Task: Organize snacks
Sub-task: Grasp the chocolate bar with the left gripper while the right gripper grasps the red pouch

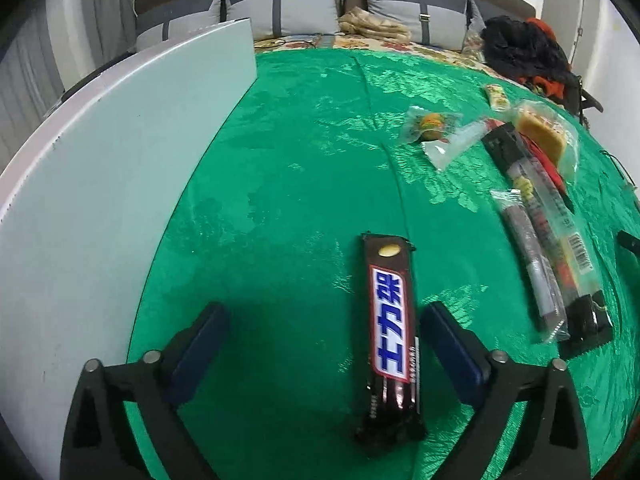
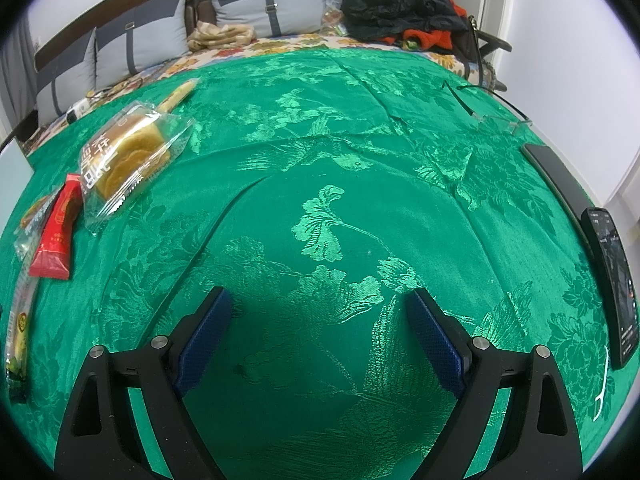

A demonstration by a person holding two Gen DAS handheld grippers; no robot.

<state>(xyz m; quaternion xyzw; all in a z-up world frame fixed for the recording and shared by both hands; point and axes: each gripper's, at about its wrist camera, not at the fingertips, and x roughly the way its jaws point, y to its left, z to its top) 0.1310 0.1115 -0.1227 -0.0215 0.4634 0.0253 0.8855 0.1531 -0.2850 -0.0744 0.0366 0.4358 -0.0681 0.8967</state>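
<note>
A: What takes up most of the view?

B: The surface (image 1: 288, 152), draped in a green patterned cloth, with a white board (image 1: 100, 184) lying along its left side in the left wrist view. Behind it stand grey cushions (image 1: 280, 12) and a heap of dark and orange clothing (image 1: 524, 48).

A: And the claws?

B: The left claw (image 1: 324, 332) is spread wide, its blue pads clear of everything. The right claw (image 2: 320, 328) is spread too, with only bare cloth between its fingers.

A: Where is the chocolate bar?

B: The chocolate bar (image 1: 390, 332) lies flat on the cloth between the left claw's fingers, nearer the right one, touching neither. Its long axis runs away from the camera, roughly along the line the claw points, the far end leaning slightly left. The blue lettering reads along its length.

A: The other snacks?

B: To the right, well apart from the bar, long stick packets (image 1: 540, 248) lie side by side, their long axes also running away. Beyond them are a clear-wrapped cake (image 2: 128, 152), a red sachet (image 2: 56, 236), a small round wrapped sweet (image 1: 432, 124) and a thin pale bar (image 1: 496, 96).

A: Anything smaller?

B: Two phones (image 2: 612, 280) at the right edge, glasses (image 2: 500, 120), and a white floss pick (image 2: 604, 384).
</note>
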